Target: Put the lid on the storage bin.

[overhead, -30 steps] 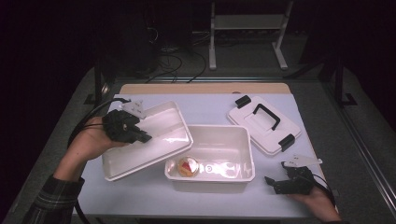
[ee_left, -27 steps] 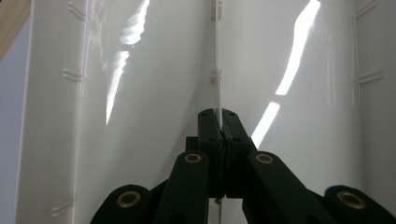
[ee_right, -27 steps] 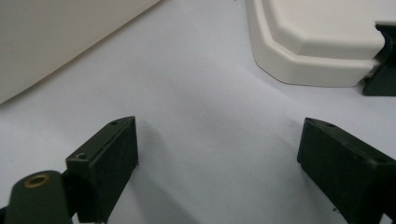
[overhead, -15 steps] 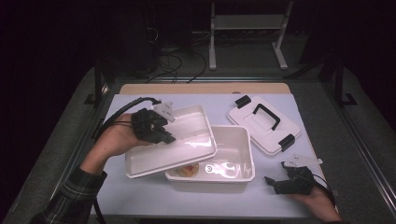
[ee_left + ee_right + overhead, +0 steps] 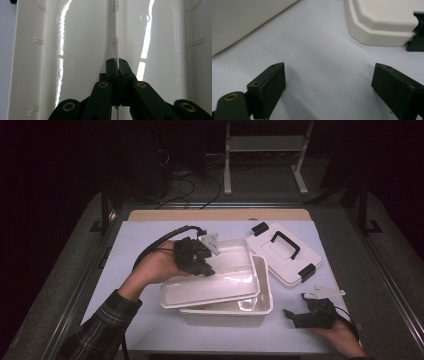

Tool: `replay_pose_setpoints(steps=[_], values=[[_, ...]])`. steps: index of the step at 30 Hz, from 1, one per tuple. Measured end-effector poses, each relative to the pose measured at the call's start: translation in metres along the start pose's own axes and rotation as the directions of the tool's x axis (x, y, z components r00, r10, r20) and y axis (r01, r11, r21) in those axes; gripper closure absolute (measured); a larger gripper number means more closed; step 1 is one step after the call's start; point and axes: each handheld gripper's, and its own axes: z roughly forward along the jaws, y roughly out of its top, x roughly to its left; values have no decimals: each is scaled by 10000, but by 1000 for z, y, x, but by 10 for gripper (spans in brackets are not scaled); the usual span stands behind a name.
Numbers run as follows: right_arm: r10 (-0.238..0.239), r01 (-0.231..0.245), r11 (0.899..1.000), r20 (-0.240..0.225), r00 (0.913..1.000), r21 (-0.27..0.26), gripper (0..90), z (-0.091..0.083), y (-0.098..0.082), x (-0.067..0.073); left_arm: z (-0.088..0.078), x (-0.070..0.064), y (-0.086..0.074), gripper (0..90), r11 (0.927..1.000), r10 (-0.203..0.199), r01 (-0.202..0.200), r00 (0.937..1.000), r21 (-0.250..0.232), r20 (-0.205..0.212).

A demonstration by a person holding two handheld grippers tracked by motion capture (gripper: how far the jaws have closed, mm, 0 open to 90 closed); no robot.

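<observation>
no readable text, labels or signs

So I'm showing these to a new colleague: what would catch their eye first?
Probably the white tray at mid-table, held by its rim in the left hand-held gripper and tilted over the white tub. Next, the white lid with black handle and latches, lying right of it, and the right hand-held gripper resting open at the near right.

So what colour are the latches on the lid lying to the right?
Black, clearest in the high view: the latches on the white lid.
</observation>
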Motion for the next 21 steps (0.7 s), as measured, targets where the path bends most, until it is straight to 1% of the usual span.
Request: replay_pose_setpoints(steps=[5,11,17,20,21], values=[[12,-12,10000,-9,10000,-5,112,0,0,0,11,0,13,888,9997,242,-243,9996,56,146],[14,-14,10000,-19,10000,-7,111,0,0,0,26,1,21,888,9990,401,-406,9989,186,246],[17,-17,10000,-22,10000,-9,111,0,0,0,35,3,24,888,9982,529,-538,9979,247,364],[32,-32,10000,-28,10000,1,111,0,0,0,39,3,25,889,9974,620,-631,9976,351,321],[35,-35,10000,-28,10000,1,111,0,0,0,41,3,24,888,9980,573,-581,9979,265,317]])
